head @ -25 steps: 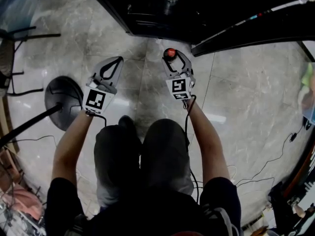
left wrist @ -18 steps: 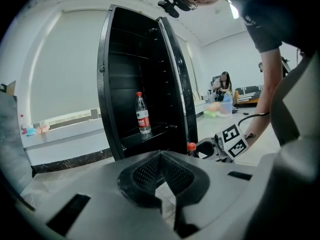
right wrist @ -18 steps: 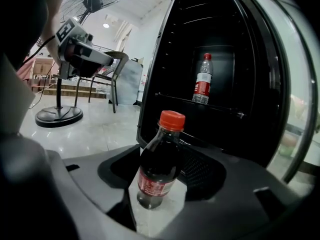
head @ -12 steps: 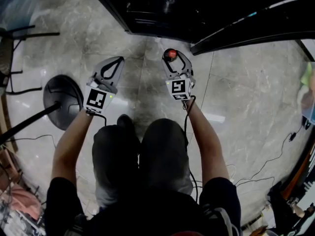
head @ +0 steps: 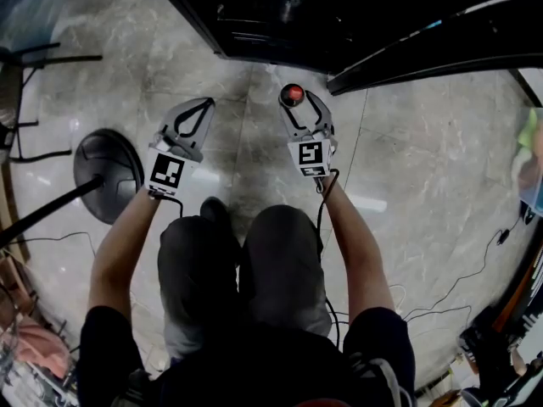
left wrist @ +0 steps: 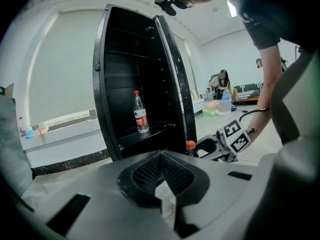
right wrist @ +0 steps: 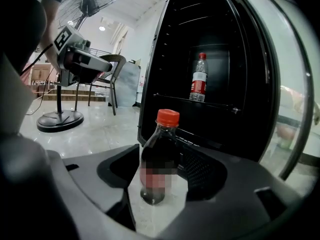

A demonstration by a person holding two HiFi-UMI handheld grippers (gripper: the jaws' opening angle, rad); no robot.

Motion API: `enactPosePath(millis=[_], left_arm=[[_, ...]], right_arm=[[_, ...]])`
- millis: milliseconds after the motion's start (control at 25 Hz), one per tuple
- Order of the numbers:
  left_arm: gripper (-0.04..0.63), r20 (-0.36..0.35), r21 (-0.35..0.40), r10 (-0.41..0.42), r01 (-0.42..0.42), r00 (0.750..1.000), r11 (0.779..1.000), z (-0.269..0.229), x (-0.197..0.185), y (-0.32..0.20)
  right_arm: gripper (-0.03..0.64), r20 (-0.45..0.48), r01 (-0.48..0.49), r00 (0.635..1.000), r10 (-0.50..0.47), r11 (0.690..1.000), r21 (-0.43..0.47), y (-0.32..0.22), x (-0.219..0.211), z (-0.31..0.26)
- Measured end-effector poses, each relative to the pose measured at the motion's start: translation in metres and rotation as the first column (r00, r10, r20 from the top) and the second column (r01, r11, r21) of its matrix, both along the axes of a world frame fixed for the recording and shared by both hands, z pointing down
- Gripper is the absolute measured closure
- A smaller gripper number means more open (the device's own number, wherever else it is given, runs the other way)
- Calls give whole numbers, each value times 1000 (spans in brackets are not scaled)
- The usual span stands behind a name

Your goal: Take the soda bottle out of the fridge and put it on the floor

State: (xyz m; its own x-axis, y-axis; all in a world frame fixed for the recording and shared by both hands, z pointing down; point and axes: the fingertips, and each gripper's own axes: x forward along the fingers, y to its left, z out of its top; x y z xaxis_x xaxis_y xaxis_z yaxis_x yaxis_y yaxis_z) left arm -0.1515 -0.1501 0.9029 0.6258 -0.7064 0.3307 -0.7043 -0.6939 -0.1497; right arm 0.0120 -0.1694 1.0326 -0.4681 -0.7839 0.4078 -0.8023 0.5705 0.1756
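Marble floor (head: 407, 159): soda bottle (right wrist: 159, 154) upright between right claw (head: 293, 96) jaws, just opening; left claw (head: 206, 103) closed, empty.

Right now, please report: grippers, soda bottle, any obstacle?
Right gripper: jaws just opening, not gripping. Left gripper: shut, empty. Soda bottle: upright on floor between right jaws. Open fridge just behind.
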Motion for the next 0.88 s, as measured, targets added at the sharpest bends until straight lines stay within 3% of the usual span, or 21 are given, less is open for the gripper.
enactPosePath(millis=[280,560,720,880], left_arm=[[572,4,15,7,-7,1000,1000,-16,4,-2],[572,7,30,11,-11,1000,999,-65,9,0],[572,21,45,17,-18,1000,999,-102,9,4],[572,19,39,2,-3,1000,999,-135,10,5]], right_arm=[[336,68,-2,998,1,1000,14,10,7,-39],[407,152,14,988,-24,997,71,19,8,-120],[491,186,26,982,-44,995,99,27,2,-173],[531,215,12,976,-34,995,102,28,3,-217]])
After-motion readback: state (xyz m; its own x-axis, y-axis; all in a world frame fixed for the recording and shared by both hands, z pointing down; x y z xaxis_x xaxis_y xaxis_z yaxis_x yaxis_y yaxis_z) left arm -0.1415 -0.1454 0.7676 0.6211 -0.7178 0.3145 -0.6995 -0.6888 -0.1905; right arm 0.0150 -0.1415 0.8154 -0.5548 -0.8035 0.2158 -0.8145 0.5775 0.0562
